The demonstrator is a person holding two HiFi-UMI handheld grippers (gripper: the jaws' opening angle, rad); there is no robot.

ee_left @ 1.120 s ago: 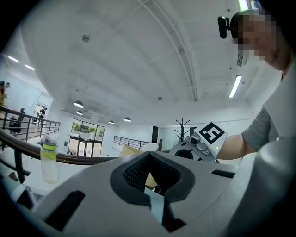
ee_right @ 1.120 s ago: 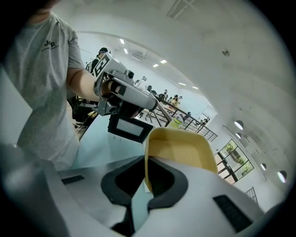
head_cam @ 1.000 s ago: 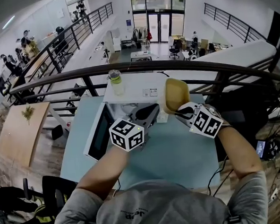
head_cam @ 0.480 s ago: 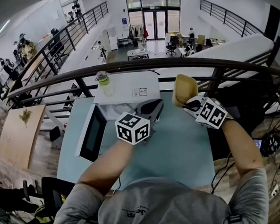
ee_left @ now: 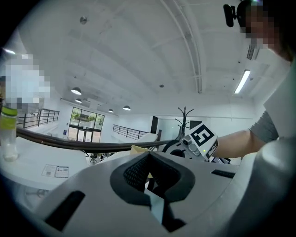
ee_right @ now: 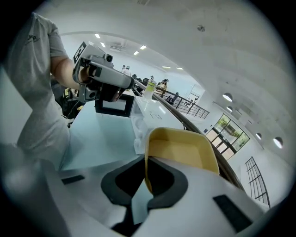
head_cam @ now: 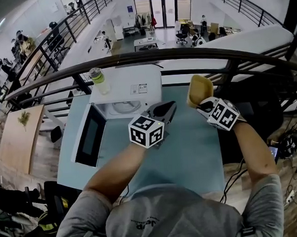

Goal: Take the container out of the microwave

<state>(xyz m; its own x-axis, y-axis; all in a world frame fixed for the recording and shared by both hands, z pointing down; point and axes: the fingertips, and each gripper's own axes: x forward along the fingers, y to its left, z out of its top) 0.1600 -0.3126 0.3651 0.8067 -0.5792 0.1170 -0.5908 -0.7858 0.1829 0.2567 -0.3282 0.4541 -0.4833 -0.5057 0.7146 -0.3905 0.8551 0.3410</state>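
- Out of the microwave (head_cam: 129,86) and up in the air over the far right of the pale blue table (head_cam: 191,153): the container (head_cam: 199,89), close in front of the dark railing (head_cam: 235,60).
- Pale yellow, shallow, rectangular with rounded corners and a thin raised rim; plain walls, nothing visible inside.
- Tipped up on edge, hollow side turned toward the head view.
- Pinched at its near rim by the right gripper (ee_right: 146,183), jaws squeezed onto the thin wall, one pad inside and one outside.
- Left gripper (head_cam: 168,109) pressed together on nothing, just right of the microwave's front, apart from the container.
- Microwave door (head_cam: 91,136) swung wide to the left; clear bottle (head_cam: 99,81) with a green band upright on the microwave's top.
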